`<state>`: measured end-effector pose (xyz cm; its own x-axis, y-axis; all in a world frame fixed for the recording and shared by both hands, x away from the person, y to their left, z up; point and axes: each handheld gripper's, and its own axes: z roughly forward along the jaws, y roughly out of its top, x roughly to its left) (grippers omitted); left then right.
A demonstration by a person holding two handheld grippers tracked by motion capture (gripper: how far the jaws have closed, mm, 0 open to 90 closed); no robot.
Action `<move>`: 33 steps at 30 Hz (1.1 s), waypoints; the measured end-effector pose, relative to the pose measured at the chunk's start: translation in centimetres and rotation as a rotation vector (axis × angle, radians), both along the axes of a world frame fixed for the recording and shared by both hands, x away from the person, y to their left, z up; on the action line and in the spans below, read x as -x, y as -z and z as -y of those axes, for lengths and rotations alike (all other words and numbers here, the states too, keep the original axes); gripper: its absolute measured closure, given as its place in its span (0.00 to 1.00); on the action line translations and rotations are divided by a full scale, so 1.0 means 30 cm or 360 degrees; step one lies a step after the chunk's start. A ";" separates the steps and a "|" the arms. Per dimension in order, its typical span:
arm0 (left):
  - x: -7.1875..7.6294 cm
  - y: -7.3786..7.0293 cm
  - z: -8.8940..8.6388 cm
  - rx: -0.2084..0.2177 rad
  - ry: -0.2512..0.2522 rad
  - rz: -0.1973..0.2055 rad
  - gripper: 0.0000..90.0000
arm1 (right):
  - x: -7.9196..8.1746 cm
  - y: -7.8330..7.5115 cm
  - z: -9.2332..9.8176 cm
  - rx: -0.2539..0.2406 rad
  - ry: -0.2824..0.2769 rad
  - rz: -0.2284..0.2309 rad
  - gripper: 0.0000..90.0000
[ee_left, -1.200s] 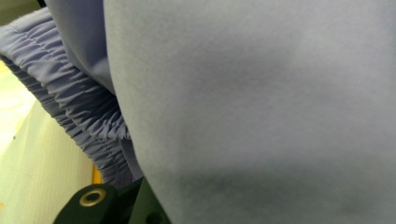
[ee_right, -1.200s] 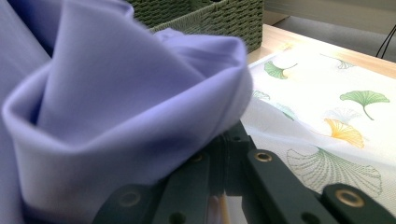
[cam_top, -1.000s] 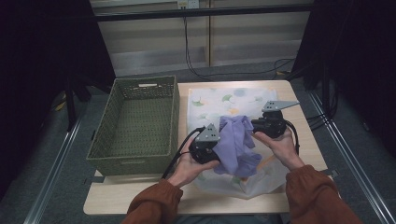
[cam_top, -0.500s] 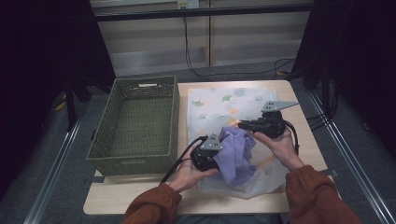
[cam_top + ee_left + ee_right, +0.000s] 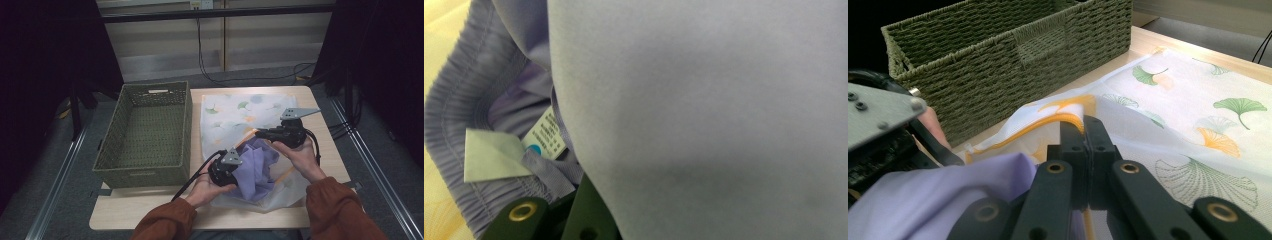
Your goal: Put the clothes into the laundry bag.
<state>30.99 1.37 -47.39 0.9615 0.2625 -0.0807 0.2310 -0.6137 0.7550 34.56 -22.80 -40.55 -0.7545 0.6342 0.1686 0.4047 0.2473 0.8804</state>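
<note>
Left gripper (image 5: 226, 169), clamping the lilac garment (image 5: 256, 167), has sunk into the bag (image 5: 235, 117); right gripper (image 5: 260, 133) pinches its rim.

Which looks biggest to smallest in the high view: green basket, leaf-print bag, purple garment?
1. Green basket, largest.
2. Leaf-print bag, a little smaller as seen; part lies under the garment, so the gap to the basket is unsure.
3. Purple garment, bunched up, clearly smallest.
</note>
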 end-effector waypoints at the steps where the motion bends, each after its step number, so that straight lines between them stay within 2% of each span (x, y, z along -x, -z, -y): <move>1: -0.001 0.007 0.003 0.0005 -0.0006 -0.0008 0.82 | 0.001 0.000 -0.001 0.0003 -0.0002 -0.0001 1.00; 3: -0.003 0.021 0.007 0.0005 -0.0013 -0.0021 0.82 | 0.003 -0.001 -0.003 0.0006 -0.0005 0.0001 1.00; 4: -0.009 0.022 0.005 -0.0044 0.0008 -0.0002 0.81 | 0.003 -0.001 -0.004 0.0006 -0.0007 0.0004 1.00; 5: -0.007 0.027 0.008 -0.0016 -0.0015 -0.0022 0.81 | 0.006 -0.003 -0.004 0.0012 -0.0004 0.0000 1.00; 9: -0.005 0.042 0.016 -0.0027 -0.0035 -0.0030 0.81 | 0.008 -0.008 0.001 -0.0002 -0.0001 0.0007 1.00; 13: -0.017 0.057 0.020 -0.0110 0.0023 -0.0012 0.80 | 0.006 -0.004 -0.001 0.0000 -0.0004 0.0000 1.00; 14: -0.011 0.063 0.025 -0.0064 -0.0010 -0.0024 0.80 | 0.007 -0.004 -0.002 0.0002 -0.0004 -0.0002 1.00; 15: -0.014 0.062 0.022 -0.0096 0.0013 -0.0002 0.79 | 0.008 -0.004 -0.004 0.0002 -0.0003 -0.0002 1.00; 17: -0.011 0.070 0.026 -0.0071 -0.0029 -0.0034 0.78 | 0.010 -0.004 -0.006 0.0005 -0.0009 0.0001 1.00; 19: -0.018 0.075 0.025 -0.0049 -0.0053 -0.0067 0.74 | 0.008 -0.003 -0.008 0.0006 -0.0011 0.0001 1.00; 20: -0.029 0.074 0.018 -0.0071 -0.0043 -0.0075 0.72 | 0.007 -0.001 -0.009 0.0007 -0.0014 -0.0004 1.00; 21: -0.027 0.077 0.018 -0.0029 -0.0085 -0.0099 0.70 | 0.006 0.001 -0.010 0.0015 -0.0014 -0.0004 1.00; 24: -0.036 0.070 0.009 -0.0025 -0.0103 -0.0122 0.67 | 0.007 -0.001 -0.010 0.0012 -0.0015 -0.0004 1.00; 25: -0.038 0.071 0.009 0.0016 -0.0113 -0.0128 0.63 | 0.007 -0.002 -0.008 0.0013 -0.0014 0.0001 1.00; 26: -0.041 0.063 0.003 0.0009 -0.0111 -0.0137 0.60 | 0.007 -0.002 -0.007 0.0012 -0.0015 -0.0001 1.00; 29: -0.038 0.046 -0.006 0.0043 -0.0132 -0.0130 0.46 | 0.006 -0.001 -0.005 0.0009 -0.0014 -0.0006 1.00; 30: -0.036 0.038 -0.008 0.0029 -0.0134 -0.0127 0.42 | 0.007 -0.001 -0.005 0.0008 -0.0016 -0.0004 1.00; 33: -0.029 0.021 -0.014 0.0049 -0.0152 -0.0117 0.35 | 0.007 -0.001 -0.006 0.0009 -0.0018 -0.0003 1.00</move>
